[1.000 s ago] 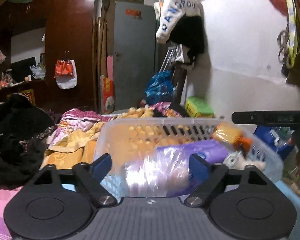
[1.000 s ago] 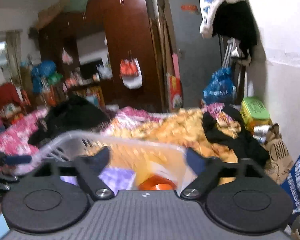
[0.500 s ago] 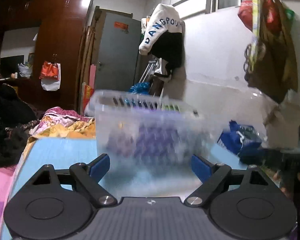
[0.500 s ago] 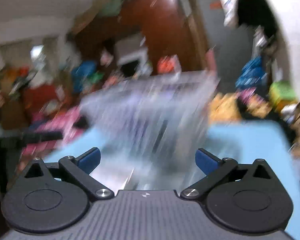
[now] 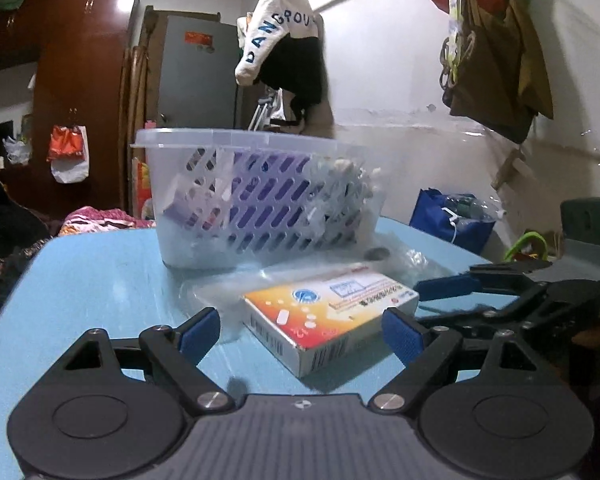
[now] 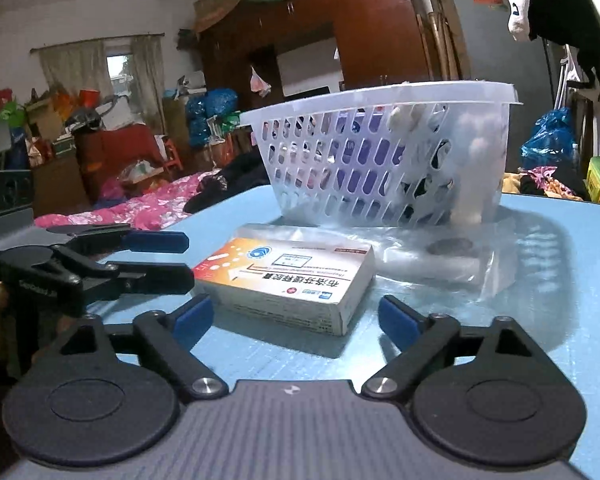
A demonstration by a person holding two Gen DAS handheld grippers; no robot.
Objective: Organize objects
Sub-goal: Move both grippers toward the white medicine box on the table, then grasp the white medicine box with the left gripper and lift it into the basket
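Left gripper (image 5: pixel 301 330) gapes wide, empty, low over the blue table (image 5: pixel 100 280); right gripper (image 6: pixel 296 316) likewise spread and empty. Between them lies the medicine box (image 5: pixel 328 312) flat, partly on a clear plastic bag (image 6: pixel 440 260), the basket (image 5: pixel 260 196) behind it.

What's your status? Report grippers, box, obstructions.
Left gripper and right gripper open, empty. Box flat on table, before basket. Plastic bag beside box.

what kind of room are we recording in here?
Likely a cluttered bedroom at home: a bed with pink floral bedding, a tall dark wooden wardrobe and clothes hung on the wall. The work surface is a light blue table holding a white slotted plastic basket.
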